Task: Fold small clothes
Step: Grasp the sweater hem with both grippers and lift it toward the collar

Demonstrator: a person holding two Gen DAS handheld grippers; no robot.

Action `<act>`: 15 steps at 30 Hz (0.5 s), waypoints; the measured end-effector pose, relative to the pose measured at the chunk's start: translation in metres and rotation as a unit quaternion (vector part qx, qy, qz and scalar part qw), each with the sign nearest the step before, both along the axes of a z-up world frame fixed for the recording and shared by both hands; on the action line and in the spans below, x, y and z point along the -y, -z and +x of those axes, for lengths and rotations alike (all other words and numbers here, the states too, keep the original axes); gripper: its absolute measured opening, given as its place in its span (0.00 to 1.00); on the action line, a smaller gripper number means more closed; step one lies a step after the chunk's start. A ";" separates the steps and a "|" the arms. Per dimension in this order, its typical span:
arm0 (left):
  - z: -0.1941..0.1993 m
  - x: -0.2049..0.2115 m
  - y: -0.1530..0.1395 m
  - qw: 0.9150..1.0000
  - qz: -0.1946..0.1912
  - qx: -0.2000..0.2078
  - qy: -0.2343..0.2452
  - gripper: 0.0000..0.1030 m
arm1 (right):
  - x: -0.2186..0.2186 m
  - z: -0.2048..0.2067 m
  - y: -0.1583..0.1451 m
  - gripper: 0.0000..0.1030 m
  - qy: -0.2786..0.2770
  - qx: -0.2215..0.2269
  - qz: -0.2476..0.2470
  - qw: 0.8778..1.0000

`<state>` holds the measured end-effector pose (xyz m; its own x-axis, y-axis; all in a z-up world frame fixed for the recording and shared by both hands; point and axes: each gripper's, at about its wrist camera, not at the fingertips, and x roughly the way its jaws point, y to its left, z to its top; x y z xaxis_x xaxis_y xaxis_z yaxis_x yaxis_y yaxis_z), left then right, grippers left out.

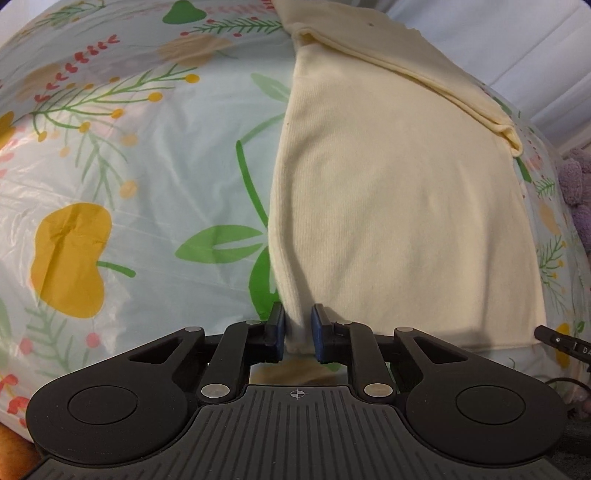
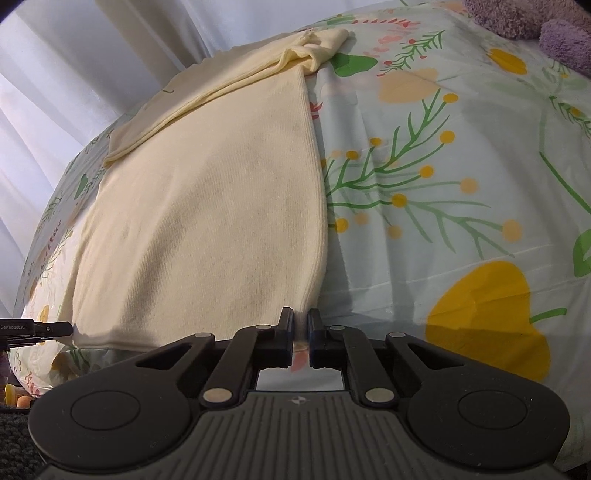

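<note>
A cream-yellow ribbed garment (image 1: 399,206) lies flat on a floral plastic table cover (image 1: 122,184), with a sleeve folded across its far end (image 1: 424,77). My left gripper (image 1: 298,334) is shut on the garment's near left corner, cloth pinched between the blue pads. In the right wrist view the same garment (image 2: 207,221) stretches away, sleeve folded at the far end (image 2: 236,81). My right gripper (image 2: 301,332) is shut on the garment's near right corner. Each gripper's tip shows at the edge of the other's view, the right one (image 1: 554,338) and the left one (image 2: 40,328).
The floral cover (image 2: 443,184) spreads wide on both sides of the garment. A purple fluffy item (image 2: 546,29) lies at the table's far right, also seen in the left wrist view (image 1: 576,184). White curtains (image 2: 55,74) hang behind the table.
</note>
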<state>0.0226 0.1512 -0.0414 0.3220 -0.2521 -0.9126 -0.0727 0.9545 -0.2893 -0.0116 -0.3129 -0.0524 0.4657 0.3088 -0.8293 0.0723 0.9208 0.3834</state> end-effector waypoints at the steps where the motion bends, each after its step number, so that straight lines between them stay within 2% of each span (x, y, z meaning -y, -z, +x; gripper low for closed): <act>1: 0.000 -0.001 0.001 1.000 -0.006 -0.002 0.000 0.10 | 0.002 0.000 0.000 0.06 0.002 -0.001 0.007 1.000; 5: 0.000 -0.003 -0.004 1.000 -0.014 0.010 0.000 0.09 | 0.011 0.001 0.001 0.05 0.018 -0.001 0.048 0.999; 9: 0.007 -0.010 -0.021 0.998 -0.048 0.044 -0.018 0.08 | 0.020 0.005 -0.003 0.05 0.035 0.013 0.092 0.995; 15: 0.035 -0.018 -0.048 0.991 -0.070 0.105 -0.034 0.08 | 0.027 0.029 -0.021 0.05 0.045 0.057 0.106 0.992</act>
<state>0.0580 0.1688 0.0063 0.5225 -0.3428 -0.7807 -0.0599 0.8986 -0.4346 0.0178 -0.3403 -0.0314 0.5872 0.4228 -0.6903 0.0958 0.8105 0.5779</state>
